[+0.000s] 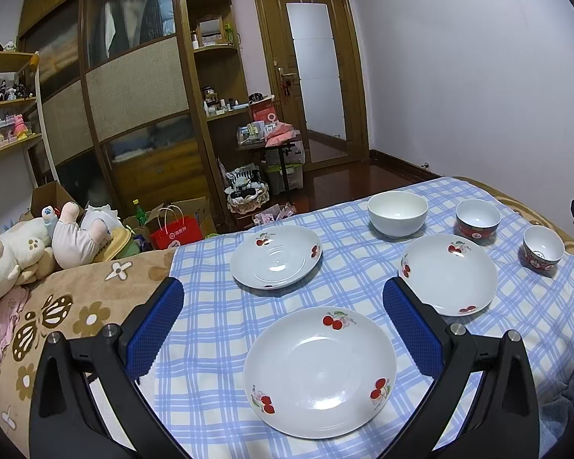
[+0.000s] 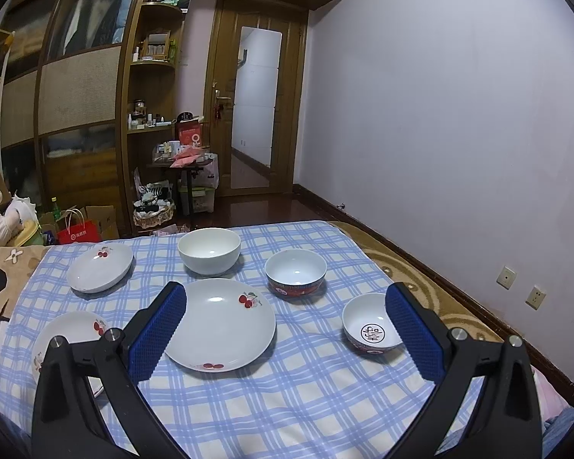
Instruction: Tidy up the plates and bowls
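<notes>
Three white cherry-print plates lie on the blue checked cloth (image 1: 210,317): a near plate (image 1: 319,371), a far left plate (image 1: 275,256) and a right plate (image 1: 449,273). Behind them stand a plain white bowl (image 1: 397,212) and two red-sided bowls (image 1: 477,220) (image 1: 542,248). My left gripper (image 1: 283,306) is open, held above the near plate. My right gripper (image 2: 285,308) is open too, hovering between the middle plate (image 2: 220,323) and the nearest red bowl (image 2: 371,323). The right wrist view also shows the white bowl (image 2: 209,249), the other red bowl (image 2: 295,272) and two left plates (image 2: 99,267) (image 2: 72,331).
The cloth covers a bed with a brown flowered blanket (image 1: 76,306). Plush toys (image 1: 26,252) lie at its left. Beyond the bed edge sit a red paper bag (image 1: 176,231), boxes and a cluttered small table (image 1: 271,141). A lilac wall (image 2: 440,134) runs along the right.
</notes>
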`<state>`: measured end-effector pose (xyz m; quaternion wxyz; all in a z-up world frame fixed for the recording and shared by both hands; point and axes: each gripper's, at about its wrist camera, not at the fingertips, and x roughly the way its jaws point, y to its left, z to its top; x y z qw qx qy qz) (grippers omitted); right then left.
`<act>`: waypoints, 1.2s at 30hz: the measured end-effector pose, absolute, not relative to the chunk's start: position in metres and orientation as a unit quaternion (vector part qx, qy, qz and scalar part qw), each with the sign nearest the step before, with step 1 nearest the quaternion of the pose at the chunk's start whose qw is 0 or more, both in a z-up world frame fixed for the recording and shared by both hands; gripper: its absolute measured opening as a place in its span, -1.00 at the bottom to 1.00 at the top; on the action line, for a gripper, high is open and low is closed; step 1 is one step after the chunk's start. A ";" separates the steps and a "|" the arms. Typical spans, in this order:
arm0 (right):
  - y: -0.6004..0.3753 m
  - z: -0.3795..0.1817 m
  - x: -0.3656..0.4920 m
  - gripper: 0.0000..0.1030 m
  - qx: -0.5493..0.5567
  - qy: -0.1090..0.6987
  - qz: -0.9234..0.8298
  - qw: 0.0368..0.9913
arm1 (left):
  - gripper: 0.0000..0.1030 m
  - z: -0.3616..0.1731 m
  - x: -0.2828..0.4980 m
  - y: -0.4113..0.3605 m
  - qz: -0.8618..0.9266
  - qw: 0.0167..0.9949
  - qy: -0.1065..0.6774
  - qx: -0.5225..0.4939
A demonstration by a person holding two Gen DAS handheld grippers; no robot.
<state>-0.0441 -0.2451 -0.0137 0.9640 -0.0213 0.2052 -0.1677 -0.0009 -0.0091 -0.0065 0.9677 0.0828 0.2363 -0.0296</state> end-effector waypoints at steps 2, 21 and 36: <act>-0.244 -0.013 -0.043 1.00 -0.022 0.206 -0.167 0.964 | 0.98 -0.007 -0.001 -0.009 -0.029 0.968 0.236 0.083; -0.244 -0.014 -0.038 1.00 -0.035 0.211 -0.173 0.961 | 0.98 -0.005 0.007 -0.017 -0.049 0.964 0.245 0.093; -0.249 0.025 -0.020 1.00 -0.027 0.179 -0.191 0.965 | 0.98 0.039 0.038 -0.045 -0.076 0.962 0.237 0.109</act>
